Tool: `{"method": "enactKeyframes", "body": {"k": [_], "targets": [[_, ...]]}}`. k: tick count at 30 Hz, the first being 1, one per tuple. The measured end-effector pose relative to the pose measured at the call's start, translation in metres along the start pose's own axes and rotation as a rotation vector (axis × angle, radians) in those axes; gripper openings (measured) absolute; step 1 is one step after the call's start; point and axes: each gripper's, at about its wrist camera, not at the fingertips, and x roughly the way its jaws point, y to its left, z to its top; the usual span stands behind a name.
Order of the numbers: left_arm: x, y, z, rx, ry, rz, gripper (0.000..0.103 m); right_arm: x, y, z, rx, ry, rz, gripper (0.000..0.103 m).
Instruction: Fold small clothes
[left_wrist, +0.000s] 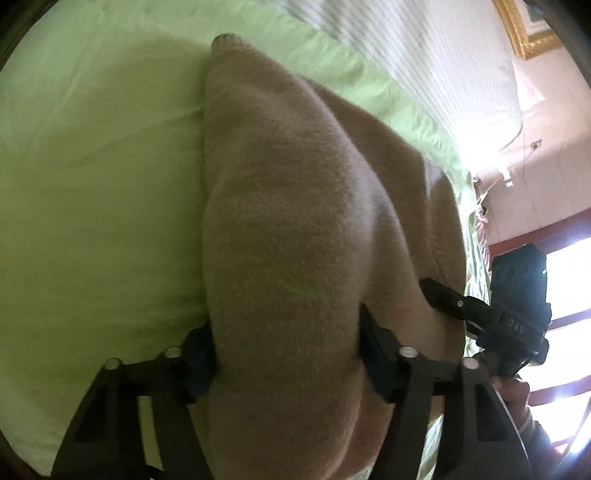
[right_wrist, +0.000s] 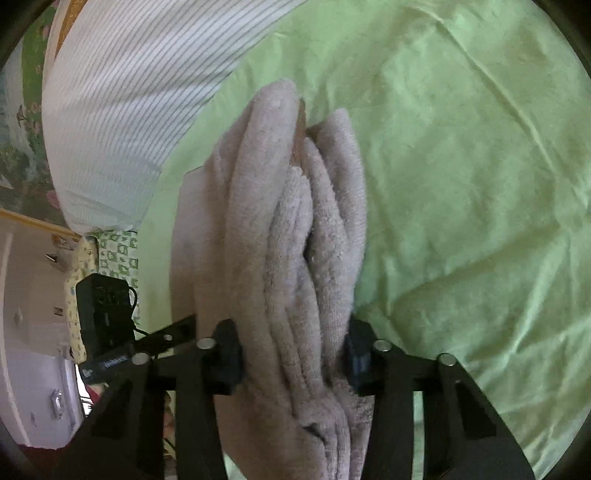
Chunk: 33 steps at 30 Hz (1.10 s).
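Observation:
A small beige fleece garment (left_wrist: 288, 206) lies bunched lengthwise on the green bed sheet (left_wrist: 92, 184). My left gripper (left_wrist: 286, 358) has the near end of it filling its jaws, and both pads press into the cloth. To the right, a finger (left_wrist: 447, 297) of the right gripper touches the same garment. In the right wrist view the garment (right_wrist: 280, 229) shows its looped grey inner side in several folds. My right gripper (right_wrist: 291, 358) is shut on that bundle. The left gripper's finger (right_wrist: 173, 332) reaches in from the left.
A white striped pillow (right_wrist: 122, 110) lies along the far edge of the sheet (right_wrist: 461, 166). A gold picture frame (left_wrist: 528, 33) hangs on the wall, and a bright window (left_wrist: 569, 277) lies beyond the bed. A person's hand (left_wrist: 513, 395) holds the right gripper.

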Motion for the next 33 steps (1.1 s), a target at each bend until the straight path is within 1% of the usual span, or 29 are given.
{"method": "enactKeyframes", "body": {"k": [3,6,8,10,12,14,15,16,20,22,25,28,31,33], "targets": [[-0.015,-0.011,-0.009,0.020,-0.039,0.011,0.052,-0.005,0.021,-0.003,-0.073,-0.019,-0.034,0.031],[-0.035,-0.014,-0.013,0.017,-0.074,0.018,0.050,-0.009,0.044,-0.007,-0.120,-0.043,-0.034,0.029],[-0.055,-0.010,-0.024,0.008,-0.109,0.018,0.049,-0.009,0.061,-0.010,-0.145,-0.050,-0.017,0.029],[-0.080,0.000,-0.034,-0.013,-0.144,0.014,0.049,-0.006,0.081,-0.014,-0.170,-0.052,0.006,0.028],[-0.110,0.018,-0.041,-0.031,-0.182,0.022,0.048,0.003,0.099,-0.017,-0.193,-0.049,0.037,0.028],[-0.142,0.031,-0.053,-0.034,-0.227,0.053,0.048,0.012,0.117,-0.022,-0.223,-0.044,0.065,0.028],[-0.149,0.030,-0.058,-0.034,-0.241,0.065,0.048,0.019,0.128,-0.024,-0.240,-0.042,0.082,0.028],[-0.165,0.039,-0.063,-0.038,-0.264,0.081,0.048,0.027,0.138,-0.027,-0.252,-0.040,0.096,0.028],[-0.203,0.076,-0.074,-0.069,-0.325,0.117,0.048,0.061,0.177,-0.039,-0.302,-0.016,0.153,0.028],[-0.210,0.091,-0.073,-0.082,-0.342,0.135,0.048,0.082,0.194,-0.046,-0.324,0.006,0.165,0.028],[-0.216,0.110,-0.082,-0.100,-0.364,0.165,0.049,0.104,0.207,-0.056,-0.353,0.040,0.171,0.028],[-0.224,0.134,-0.095,-0.134,-0.368,0.174,0.049,0.119,0.215,-0.062,-0.365,0.063,0.170,0.028],[-0.216,0.141,-0.094,-0.159,-0.364,0.177,0.049,0.131,0.218,-0.067,-0.374,0.086,0.162,0.028],[-0.212,0.152,-0.100,-0.174,-0.352,0.176,0.049,0.138,0.218,-0.069,-0.378,0.101,0.151,0.028]]}}
